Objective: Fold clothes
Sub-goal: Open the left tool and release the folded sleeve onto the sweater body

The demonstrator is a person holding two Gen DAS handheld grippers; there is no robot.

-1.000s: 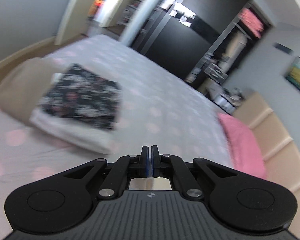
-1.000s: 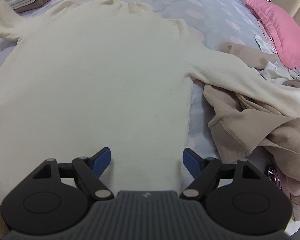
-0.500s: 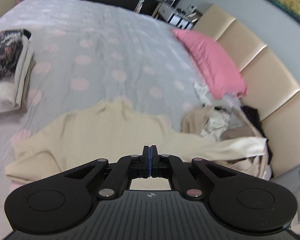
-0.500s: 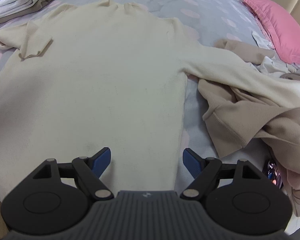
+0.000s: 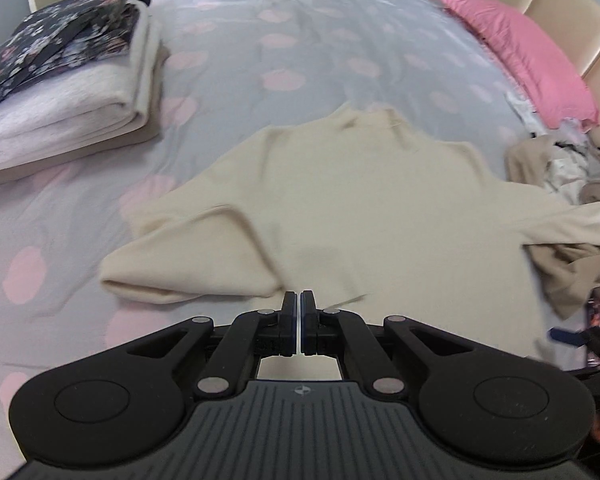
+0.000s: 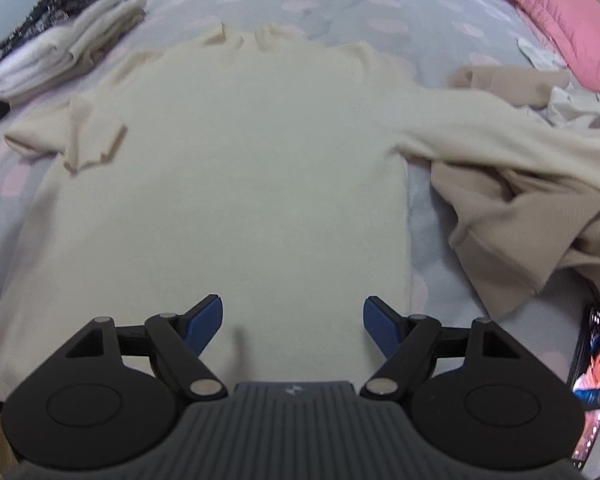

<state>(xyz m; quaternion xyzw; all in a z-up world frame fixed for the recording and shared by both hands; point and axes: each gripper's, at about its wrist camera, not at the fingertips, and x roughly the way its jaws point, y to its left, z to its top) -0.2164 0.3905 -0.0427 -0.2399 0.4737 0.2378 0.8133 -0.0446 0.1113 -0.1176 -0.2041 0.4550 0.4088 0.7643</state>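
A cream sweater (image 6: 240,168) lies flat on the bed, neck away from me, and also shows in the left wrist view (image 5: 360,200). Its left sleeve (image 6: 84,136) is folded in over the body; its right sleeve (image 6: 500,132) stretches out over a clothes pile. My left gripper (image 5: 299,300) is shut and empty, just above the folded left sleeve (image 5: 188,264). My right gripper (image 6: 293,316) is open and empty, over the sweater's lower hem.
A stack of folded clothes (image 5: 64,92) with a dark floral piece on top sits at the far left, also in the right wrist view (image 6: 56,52). A beige unfolded pile (image 6: 532,216) lies right. A pink pillow (image 5: 524,56) is by the headboard. A phone (image 6: 592,376) lies at the right edge.
The left gripper has swung from the folded stack down to the sweater's left side. The left sleeve, spread out a second ago, now lies folded inward. The right gripper pulled back slightly.
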